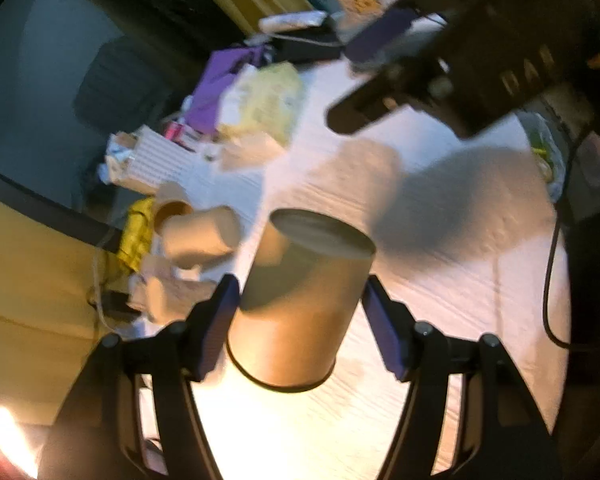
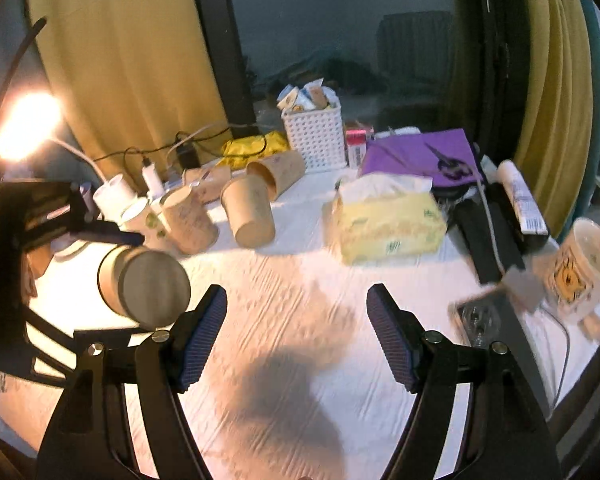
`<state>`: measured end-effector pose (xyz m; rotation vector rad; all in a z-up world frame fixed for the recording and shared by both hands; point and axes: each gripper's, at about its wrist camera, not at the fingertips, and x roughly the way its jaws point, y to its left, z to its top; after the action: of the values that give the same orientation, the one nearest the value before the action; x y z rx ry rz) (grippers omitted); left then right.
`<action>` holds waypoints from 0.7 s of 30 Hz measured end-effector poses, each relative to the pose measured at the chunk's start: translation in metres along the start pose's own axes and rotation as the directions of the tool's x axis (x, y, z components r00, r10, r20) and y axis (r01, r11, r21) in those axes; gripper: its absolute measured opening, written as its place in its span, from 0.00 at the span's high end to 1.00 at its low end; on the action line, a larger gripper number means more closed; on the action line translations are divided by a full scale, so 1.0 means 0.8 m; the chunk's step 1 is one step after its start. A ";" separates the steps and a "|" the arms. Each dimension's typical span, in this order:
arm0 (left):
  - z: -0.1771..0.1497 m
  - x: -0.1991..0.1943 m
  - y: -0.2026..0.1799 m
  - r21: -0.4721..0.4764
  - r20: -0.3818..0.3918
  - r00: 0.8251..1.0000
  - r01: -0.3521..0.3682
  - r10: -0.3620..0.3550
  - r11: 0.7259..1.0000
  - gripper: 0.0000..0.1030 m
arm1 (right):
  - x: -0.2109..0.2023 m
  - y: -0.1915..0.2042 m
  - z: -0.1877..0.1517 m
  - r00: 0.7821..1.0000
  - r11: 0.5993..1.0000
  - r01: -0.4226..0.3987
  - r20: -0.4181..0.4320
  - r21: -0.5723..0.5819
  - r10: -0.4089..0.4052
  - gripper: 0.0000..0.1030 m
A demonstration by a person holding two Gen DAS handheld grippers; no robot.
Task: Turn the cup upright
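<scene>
Left gripper [image 1: 300, 320], pads pinching one brown paper cup [image 1: 300, 304] off the white table [image 1: 440, 264], cup's long axis tilted, closed base toward far-right; my right gripper [image 2: 296, 332] spread and empty, farther off; I count roughly four more cups [image 2: 248, 212] far-left, one tissue box [image 2: 388, 224], one mug [image 2: 584, 268].

Black left gripper [image 1: 300, 320] frame, ribbed blue pads, silver screws; right gripper [image 2: 297, 334] alike

Left gripper [image 1: 300, 320]: jaws clamped on paper cup [image 1: 300, 304], held off the surface, tilted. Right gripper [image 2: 296, 332]: jaws spread wide, nothing between them, hovering above, pointed forward and down
</scene>
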<state>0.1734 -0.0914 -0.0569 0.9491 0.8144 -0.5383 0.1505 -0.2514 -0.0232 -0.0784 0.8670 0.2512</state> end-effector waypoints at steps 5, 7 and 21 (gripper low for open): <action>-0.017 0.021 -0.041 0.060 -0.049 0.998 -0.027 0.030 0.998 0.38 | -0.001 0.008 -0.034 0.999 1.000 -0.002 -0.042 0.018 0.003 0.27; -0.020 0.030 -0.055 0.111 -0.061 0.995 -0.074 0.081 0.991 0.37 | 0.001 0.010 -0.043 0.998 1.000 0.001 -0.058 0.020 0.000 0.27; -0.010 0.061 -0.082 0.148 -0.072 0.993 -0.080 0.092 0.986 0.37 | 0.009 0.002 -0.053 0.996 0.999 0.009 -0.084 0.032 -0.006 0.27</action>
<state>0.1523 -0.1191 -0.1313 1.1399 0.8090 -0.4922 0.1228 -0.2556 -0.0563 -0.0627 0.9537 0.2284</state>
